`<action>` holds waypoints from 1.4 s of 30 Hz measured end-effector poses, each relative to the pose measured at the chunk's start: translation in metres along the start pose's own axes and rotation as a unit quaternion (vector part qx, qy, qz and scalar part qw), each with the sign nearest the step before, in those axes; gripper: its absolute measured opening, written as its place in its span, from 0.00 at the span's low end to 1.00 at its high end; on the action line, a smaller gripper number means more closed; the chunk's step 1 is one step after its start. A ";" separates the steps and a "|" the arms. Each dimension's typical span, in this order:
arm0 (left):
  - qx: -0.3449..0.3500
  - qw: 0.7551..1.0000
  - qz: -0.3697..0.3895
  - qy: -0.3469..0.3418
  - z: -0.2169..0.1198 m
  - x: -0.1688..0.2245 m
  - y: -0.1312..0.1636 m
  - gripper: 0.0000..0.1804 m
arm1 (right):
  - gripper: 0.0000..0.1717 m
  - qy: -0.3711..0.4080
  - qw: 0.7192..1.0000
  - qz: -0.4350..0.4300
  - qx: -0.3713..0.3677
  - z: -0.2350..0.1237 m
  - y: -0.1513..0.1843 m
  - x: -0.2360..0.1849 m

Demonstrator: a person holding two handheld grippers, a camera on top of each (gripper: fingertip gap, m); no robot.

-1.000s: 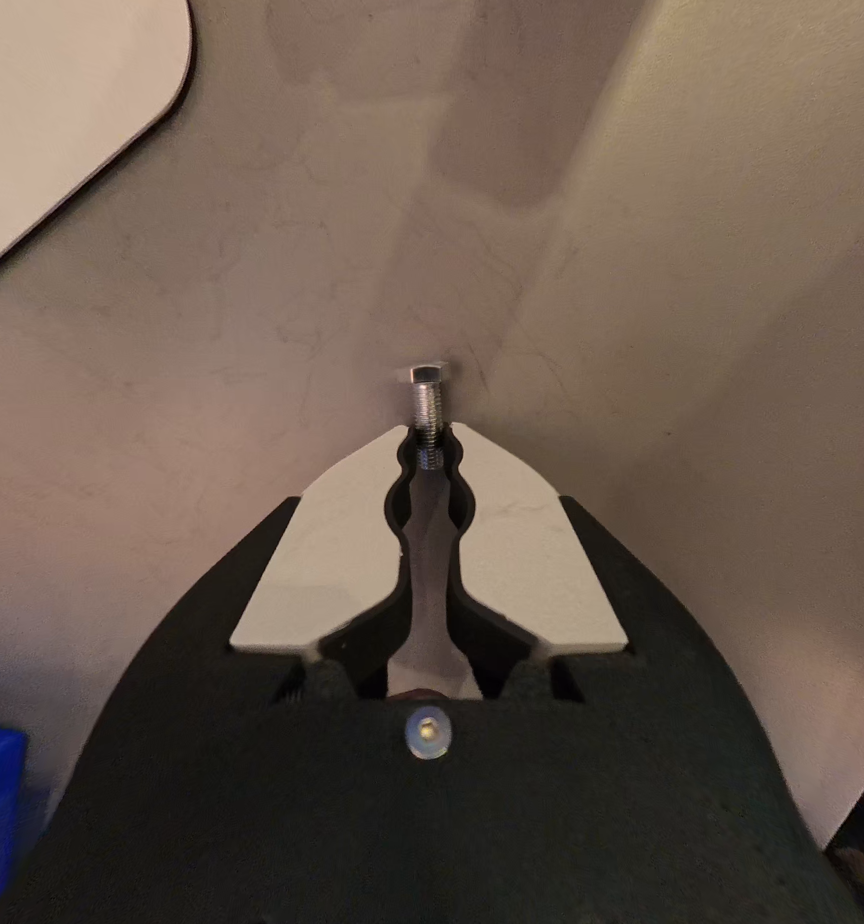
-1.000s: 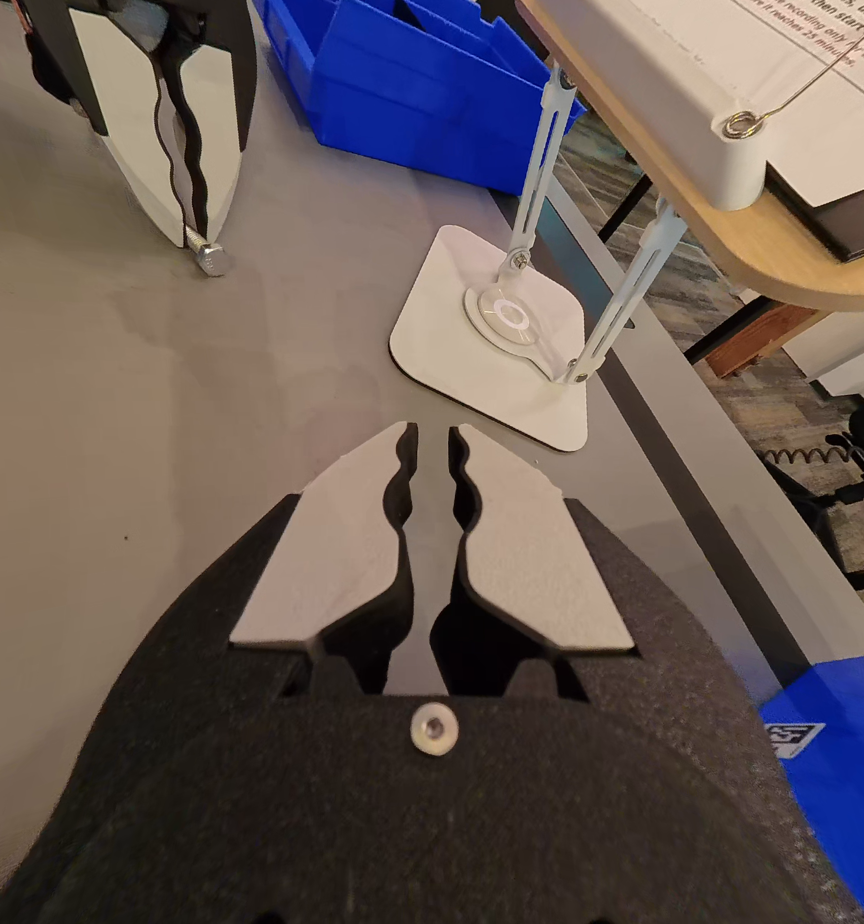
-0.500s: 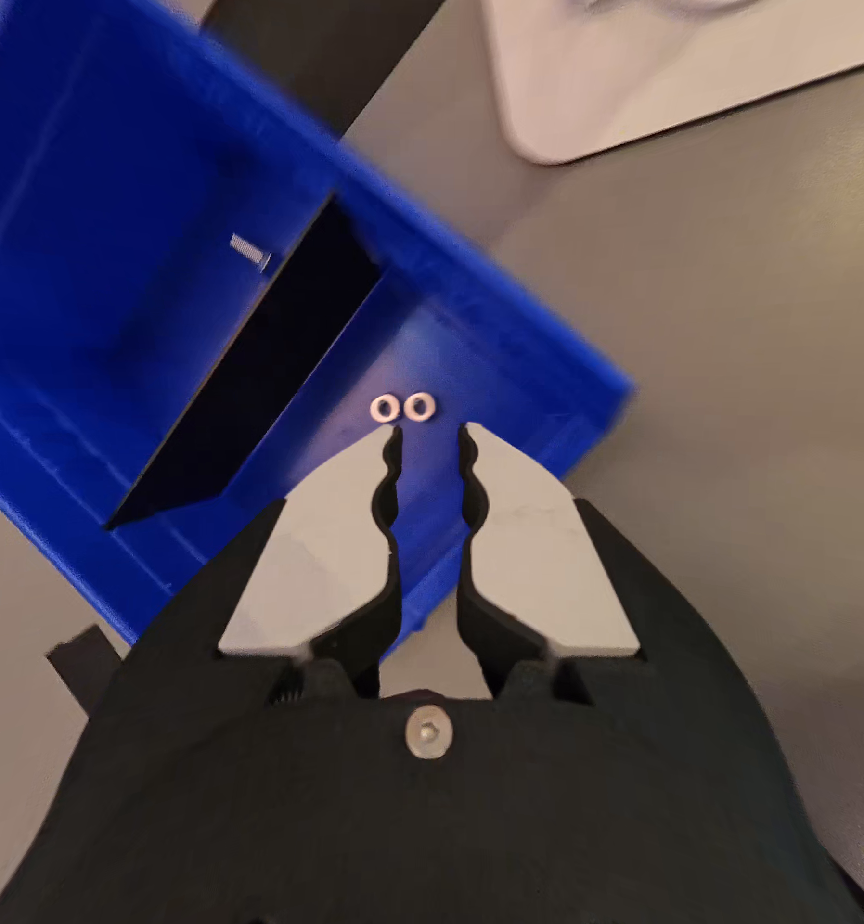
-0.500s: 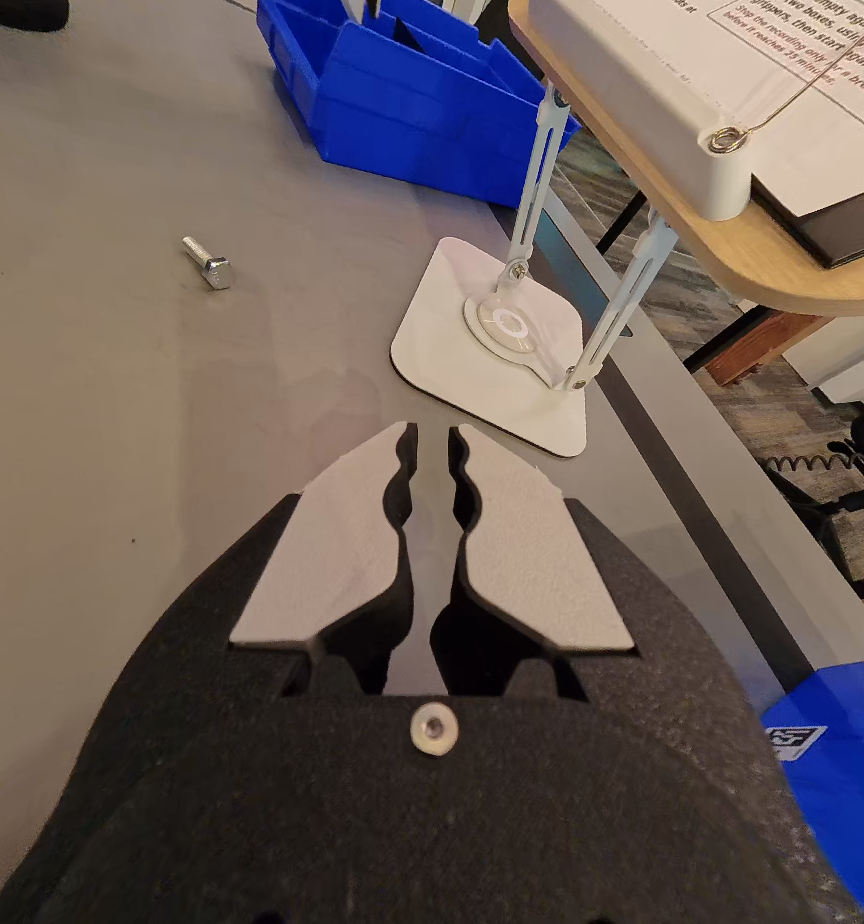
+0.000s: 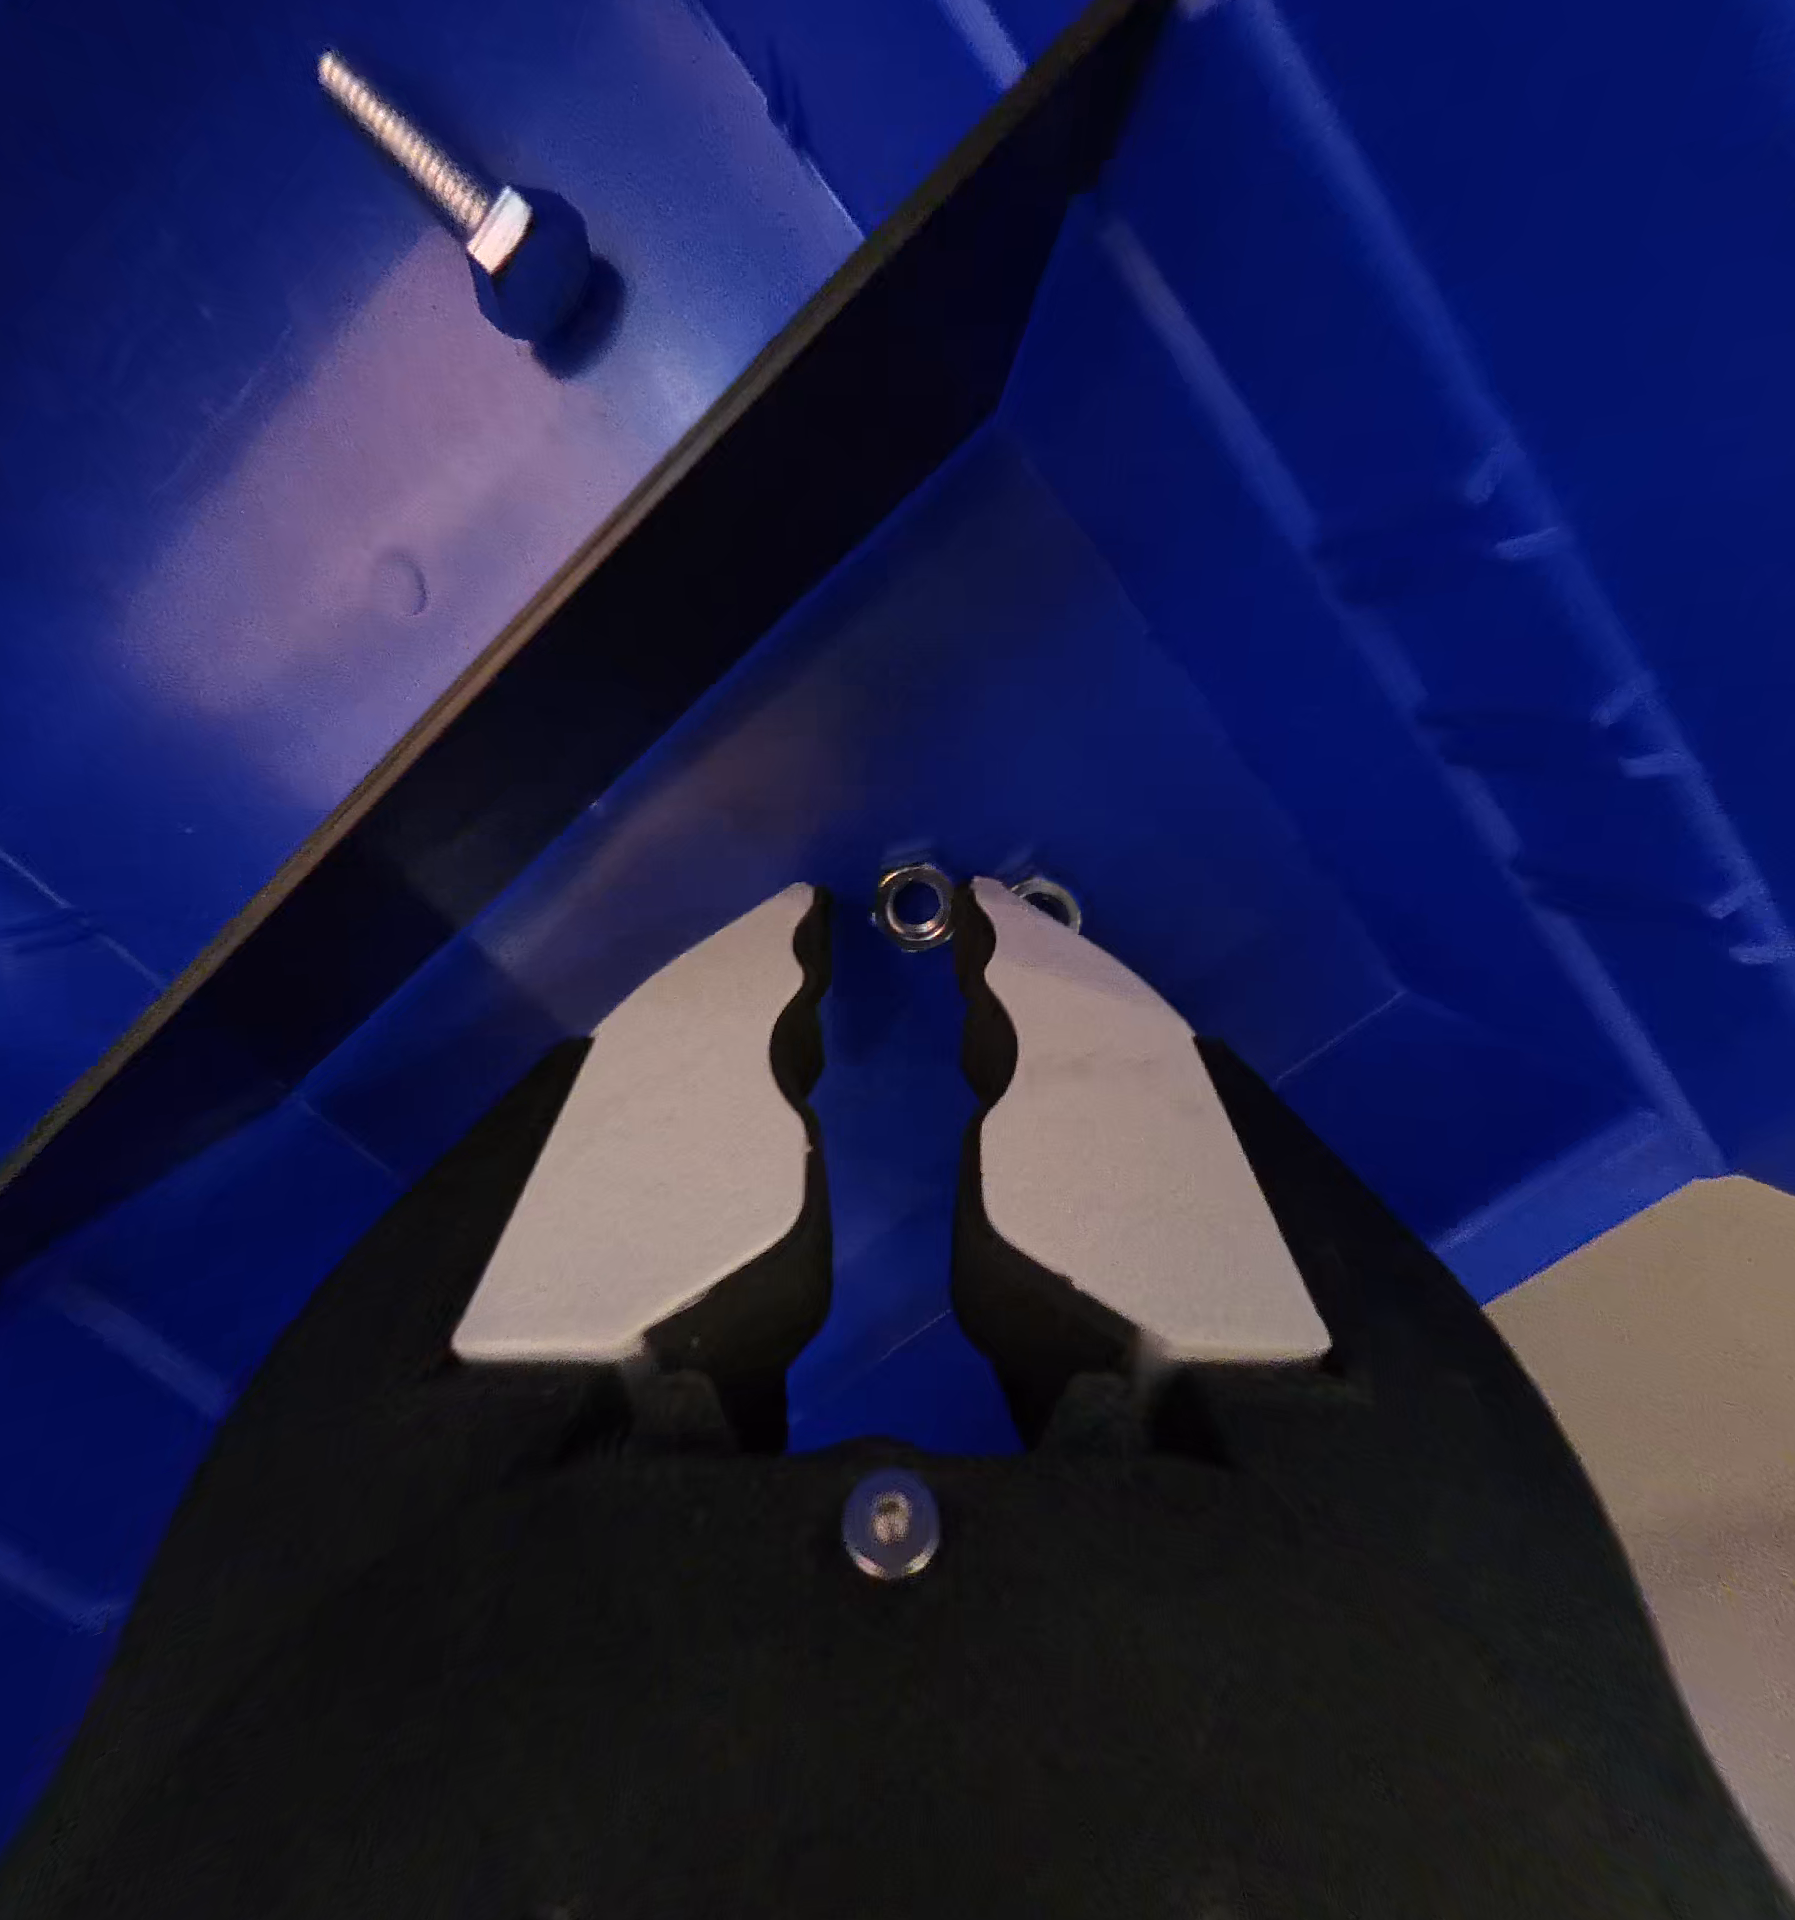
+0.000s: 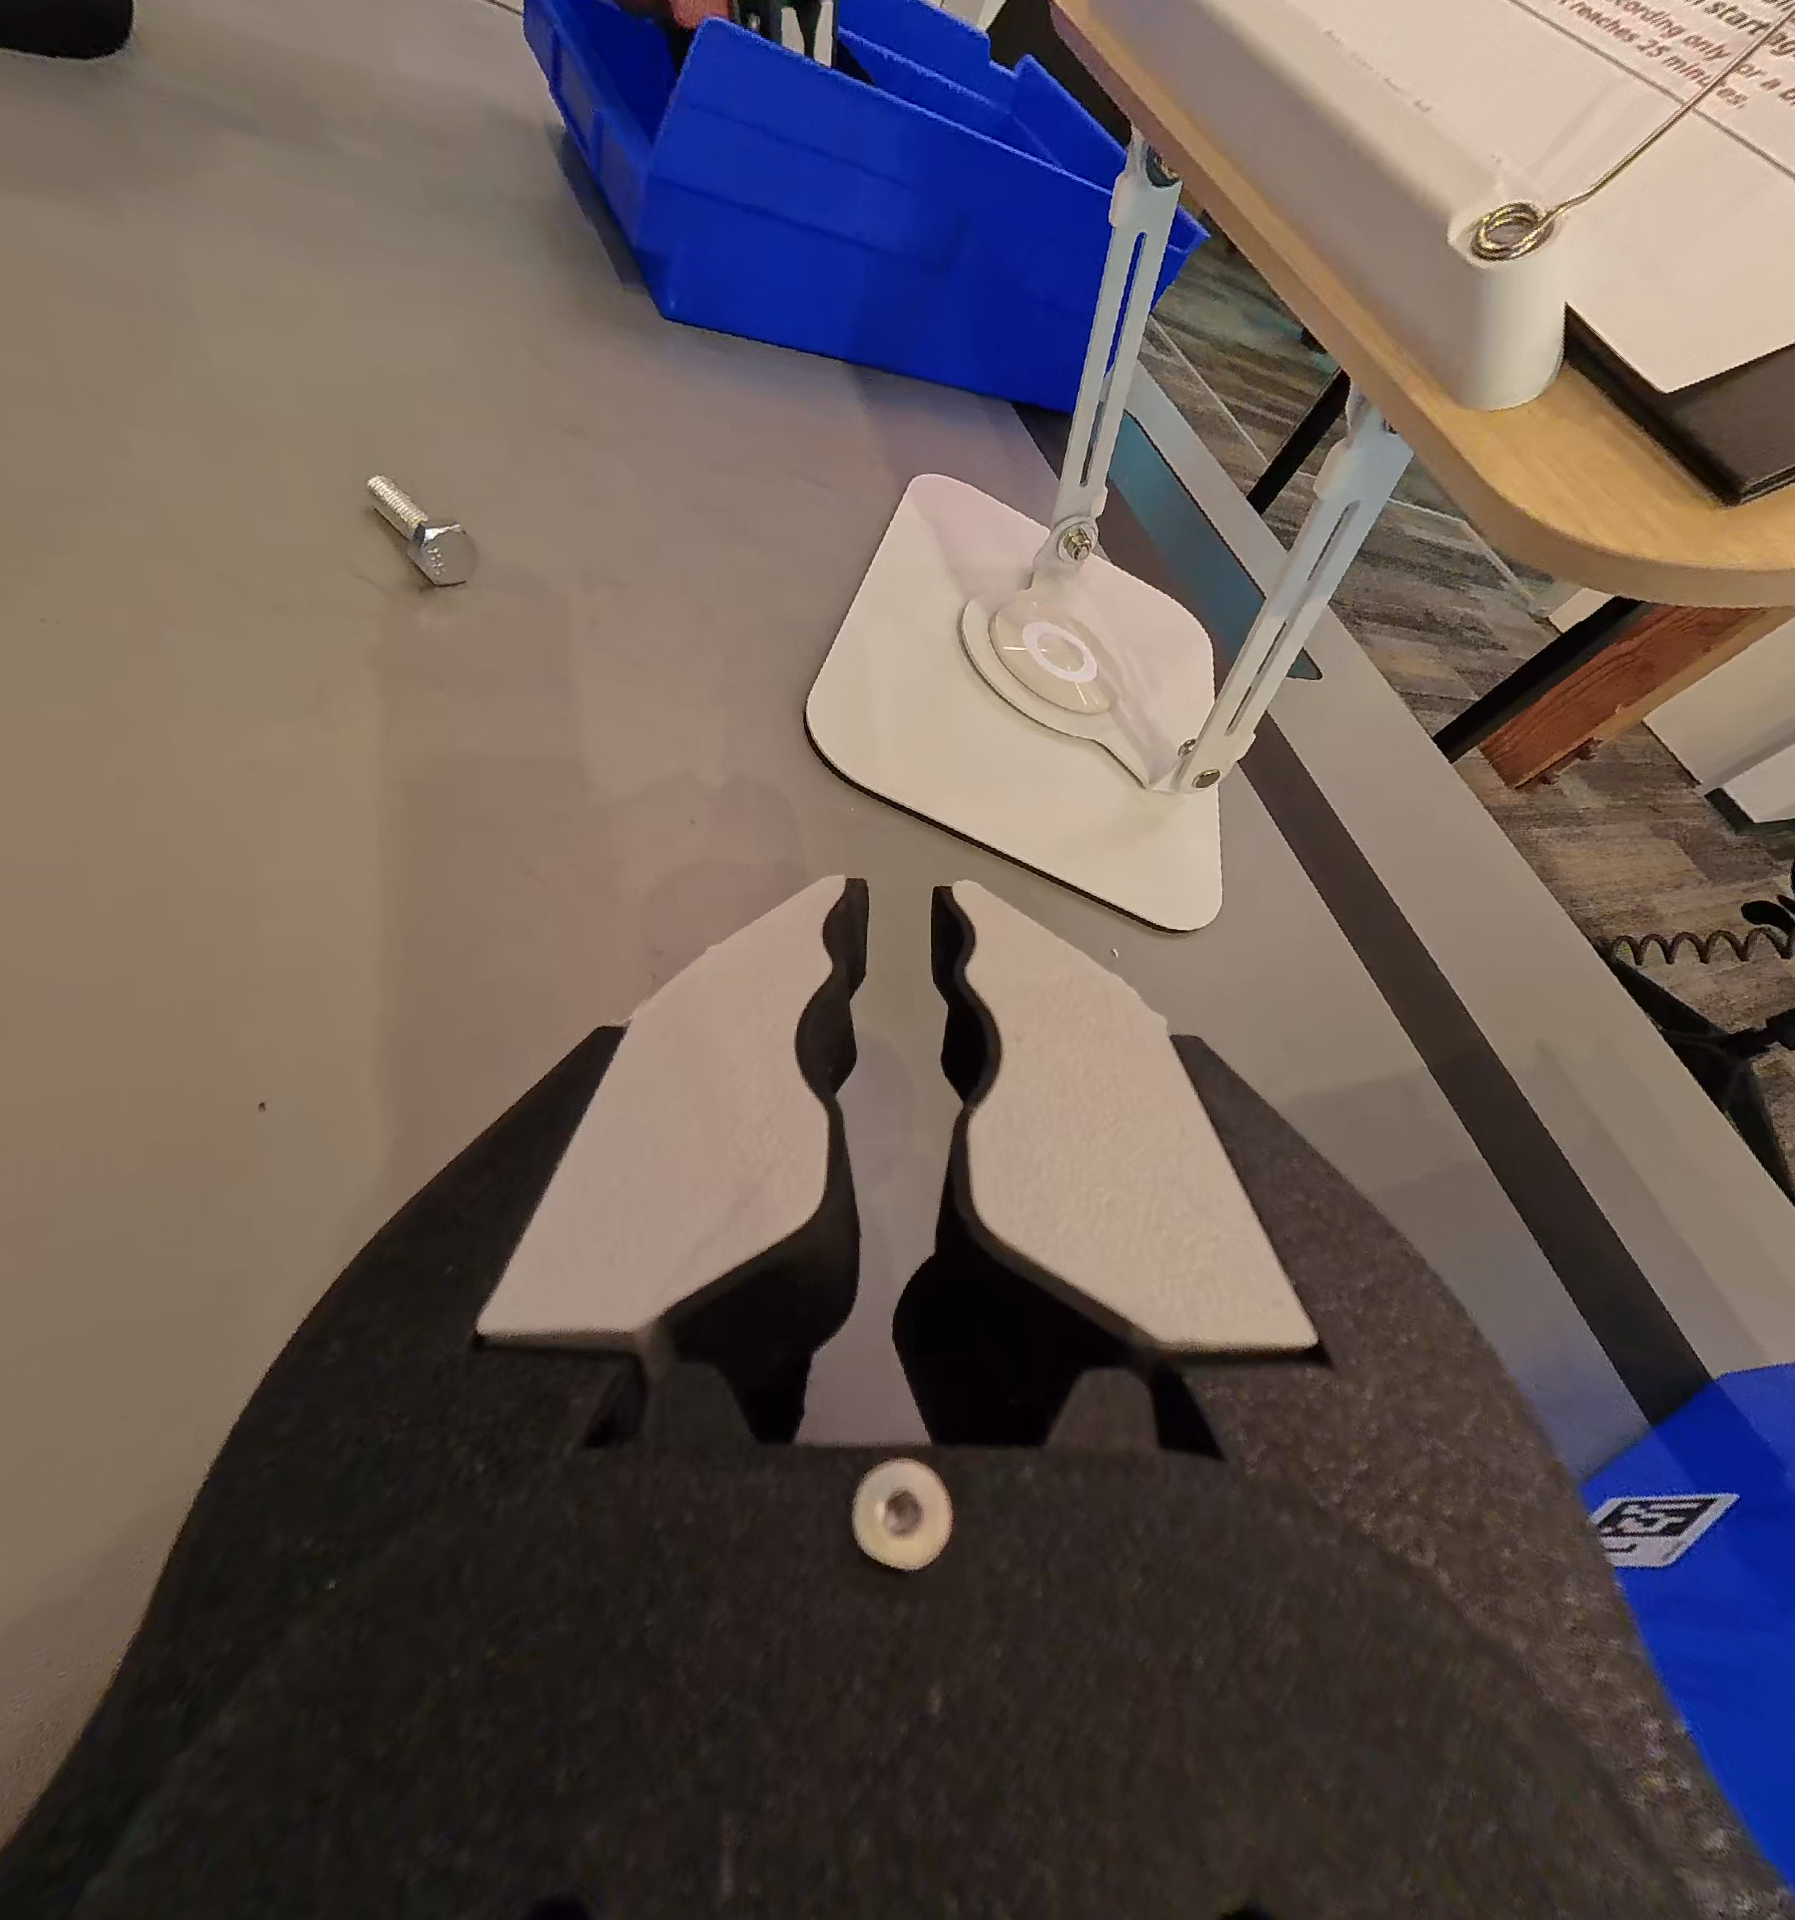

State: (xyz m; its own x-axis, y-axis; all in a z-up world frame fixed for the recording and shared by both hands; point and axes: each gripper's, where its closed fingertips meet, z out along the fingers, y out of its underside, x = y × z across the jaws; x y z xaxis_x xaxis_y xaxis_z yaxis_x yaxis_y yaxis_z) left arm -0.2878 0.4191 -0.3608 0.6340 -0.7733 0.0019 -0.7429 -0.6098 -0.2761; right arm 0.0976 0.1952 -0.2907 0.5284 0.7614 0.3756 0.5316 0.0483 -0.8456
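My left gripper [image 5: 895, 894] is open and reaches down into a blue bin [image 5: 1392, 520]. A small silver nut [image 5: 914, 911] lies on the bin floor between its fingertips, close to the right finger; the pads do not press on it. A second nut [image 5: 1047, 899] shows just behind the right fingertip. A silver bolt [image 5: 457, 197] lies in the neighbouring compartment, beyond a black divider [image 5: 664, 582]. My right gripper [image 6: 898, 891] is open and empty above the grey table [image 6: 249, 831]. Another silver bolt [image 6: 425, 535] lies loose on the table to its far left.
The blue bin [image 6: 872, 218] stands at the table's back. A white stand base [image 6: 1018, 748] with two thin legs sits ahead of the right gripper, carrying a wooden board with papers [image 6: 1392, 156]. Another blue bin [image 6: 1755, 1558] is at the lower right, by the table edge. About 45 centimetres separates my left fingertips from my right. My right gripper is the nearer one to the silver bolt [image 6: 425, 535]: about 20 centimetres, against 30 centimetres.
My left gripper let go of the bolt on the table, opened, moved over to the blue bin and came down around a nut. The right gripper has stayed put.
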 end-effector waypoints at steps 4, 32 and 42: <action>-0.007 1.000 -0.012 0.025 0.000 0.004 0.001 0.12 | 0.07 -0.001 1.000 0.002 0.004 -0.001 -0.001 0.001; 0.035 0.999 -0.004 0.019 -0.041 0.009 0.020 0.02 | 0.06 -0.003 1.000 -0.007 0.008 -0.002 -0.004 -0.003; 0.134 0.987 0.078 0.039 -0.128 0.111 0.011 0.02 | 0.06 -0.009 1.000 -0.002 0.013 -0.002 -0.005 -0.004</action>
State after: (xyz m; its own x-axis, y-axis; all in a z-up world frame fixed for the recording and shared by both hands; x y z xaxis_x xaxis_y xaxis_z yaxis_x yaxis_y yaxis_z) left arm -0.2529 0.3038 -0.2405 0.4896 -0.8719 0.0094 -0.7403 -0.4213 -0.5239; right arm 0.0939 0.1910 -0.2869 0.5143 0.7725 0.3724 0.5165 0.0676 -0.8536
